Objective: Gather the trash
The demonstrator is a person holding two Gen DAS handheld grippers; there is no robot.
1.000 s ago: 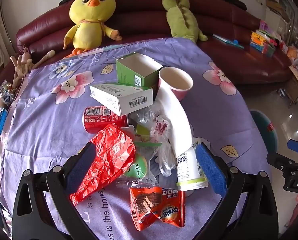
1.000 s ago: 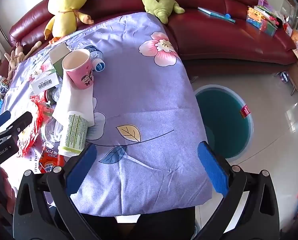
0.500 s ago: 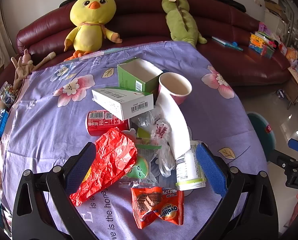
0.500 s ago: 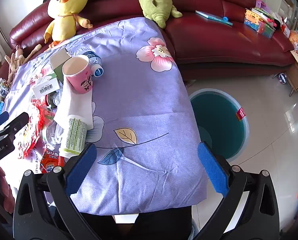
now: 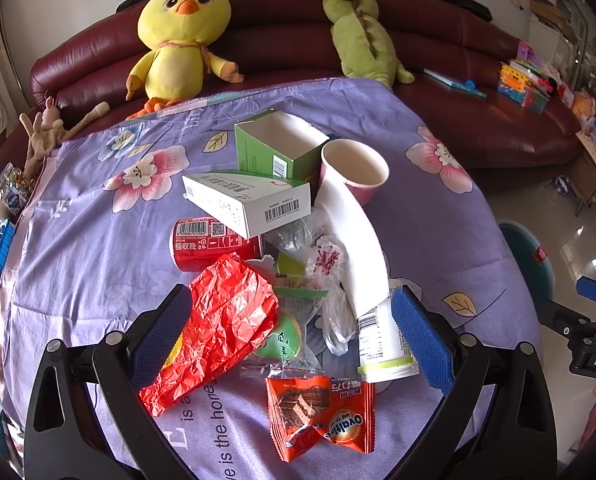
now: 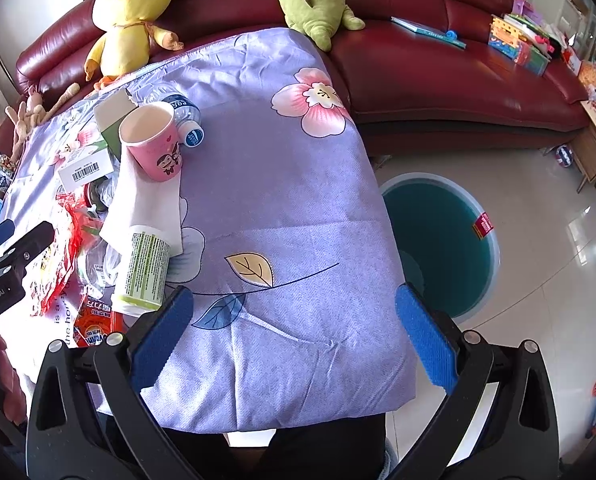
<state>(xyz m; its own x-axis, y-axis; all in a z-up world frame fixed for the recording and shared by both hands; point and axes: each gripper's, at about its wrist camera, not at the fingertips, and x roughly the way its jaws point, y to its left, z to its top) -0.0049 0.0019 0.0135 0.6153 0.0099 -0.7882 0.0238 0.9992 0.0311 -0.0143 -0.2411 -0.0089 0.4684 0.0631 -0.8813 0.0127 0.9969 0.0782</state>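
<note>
A heap of trash lies on the purple flowered cloth [image 5: 90,240]. In it are a crumpled red wrapper [image 5: 222,320], a red can [image 5: 210,240], a white box [image 5: 250,198], an open green box [image 5: 278,146], a pink paper cup [image 5: 355,168], a white paper strip [image 5: 357,248], a green-rimmed tub [image 5: 381,344], clear bags [image 5: 329,264] and an orange snack packet [image 5: 321,412]. My left gripper [image 5: 292,334] is open above the near side of the heap, holding nothing. My right gripper [image 6: 294,334] hangs open over bare cloth [image 6: 282,184], right of the tub [image 6: 144,272] and cup [image 6: 154,144].
A teal round bin [image 6: 437,240] stands on the tiled floor right of the table. A dark red sofa [image 5: 457,80] behind carries a yellow chick toy [image 5: 178,40], a green plush [image 5: 357,36] and books. A water bottle [image 6: 180,114] lies behind the cup.
Both grippers have drawn back and risen slightly, so the heap and table sit a little lower and farther in view. Nothing was grasped or moved.
</note>
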